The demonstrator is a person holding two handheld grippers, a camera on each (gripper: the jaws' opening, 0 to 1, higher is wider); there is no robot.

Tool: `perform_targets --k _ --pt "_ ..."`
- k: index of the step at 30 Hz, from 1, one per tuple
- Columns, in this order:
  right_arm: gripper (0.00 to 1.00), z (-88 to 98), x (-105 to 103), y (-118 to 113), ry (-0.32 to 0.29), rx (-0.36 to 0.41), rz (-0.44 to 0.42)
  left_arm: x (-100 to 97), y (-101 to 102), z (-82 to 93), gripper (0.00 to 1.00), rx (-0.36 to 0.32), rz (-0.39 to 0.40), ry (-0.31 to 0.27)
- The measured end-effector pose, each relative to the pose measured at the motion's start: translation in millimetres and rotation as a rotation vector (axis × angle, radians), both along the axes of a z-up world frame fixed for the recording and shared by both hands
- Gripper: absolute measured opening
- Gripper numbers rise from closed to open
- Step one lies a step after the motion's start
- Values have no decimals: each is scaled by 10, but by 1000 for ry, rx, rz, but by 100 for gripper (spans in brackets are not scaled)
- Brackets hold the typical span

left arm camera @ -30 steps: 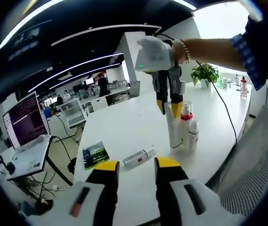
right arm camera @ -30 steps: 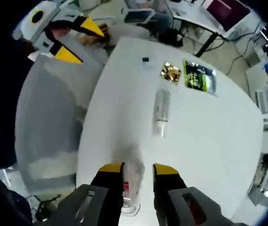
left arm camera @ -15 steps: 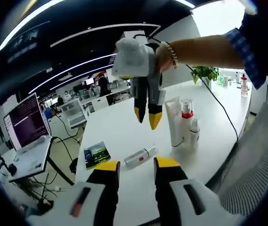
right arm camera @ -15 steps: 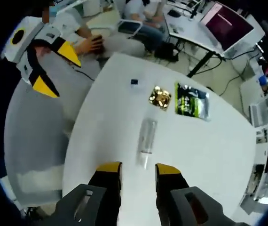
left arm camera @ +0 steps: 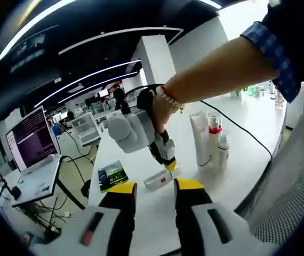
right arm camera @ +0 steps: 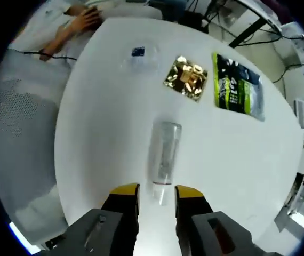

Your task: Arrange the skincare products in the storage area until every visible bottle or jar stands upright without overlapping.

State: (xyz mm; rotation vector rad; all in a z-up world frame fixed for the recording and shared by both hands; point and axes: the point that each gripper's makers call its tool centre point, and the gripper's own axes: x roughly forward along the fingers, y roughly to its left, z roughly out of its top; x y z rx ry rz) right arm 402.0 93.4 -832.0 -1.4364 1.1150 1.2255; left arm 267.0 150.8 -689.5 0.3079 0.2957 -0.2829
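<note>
A clear bottle with a white cap (right arm camera: 164, 156) lies on its side on the white table (right arm camera: 104, 117); the same bottle (left arm camera: 159, 178) shows in the left gripper view. My right gripper (right arm camera: 154, 190) hangs open just above its cap end, also seen as the right gripper (left arm camera: 169, 165) from the left gripper view. Three products stand upright at the right: a white tube (left arm camera: 200, 138), a red-collared bottle (left arm camera: 213, 138) and a small white bottle (left arm camera: 224, 149). My left gripper (left arm camera: 149, 186) is open and empty near the table's front edge.
A green packet (right arm camera: 237, 85), a gold foil packet (right arm camera: 187, 79) and a small blue item (right arm camera: 137, 52) lie beyond the lying bottle. A mesh chair (left arm camera: 285, 202) stands at the table's right edge. A person sits past the far edge (right arm camera: 82, 21).
My right gripper has left the upright bottles and swung down and left to the lying bottle, now close above its cap. The left gripper has stayed put.
</note>
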Motion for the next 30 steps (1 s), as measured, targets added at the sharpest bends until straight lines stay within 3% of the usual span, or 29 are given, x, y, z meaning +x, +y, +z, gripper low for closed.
perform_targets --k 4,7,11,16,18,23,30 --pt "24 -149 113 36 0 -28 -37 5 27 -13 25 16 8 0" --pt "21 -240 136 68 -4 -43 -31 4 21 -12 25 15 7 1" --pt "24 -345 36 92 38 -59 -48 3 14 -10 25 13 3 3" --pt "15 -352 21 76 7 -68 -45 5 2 -26 25 15 -5 11" --pt "14 -357 -89 70 56 -67 -14 5 2 -32 24 18 -7 14" --pt "14 -211 -269 182 100 -13 -77 5 -6 -35 25 17 -12 17" --pt "14 130 -444 332 104 87 -7 3 -10 -61 25 31 -14 29"
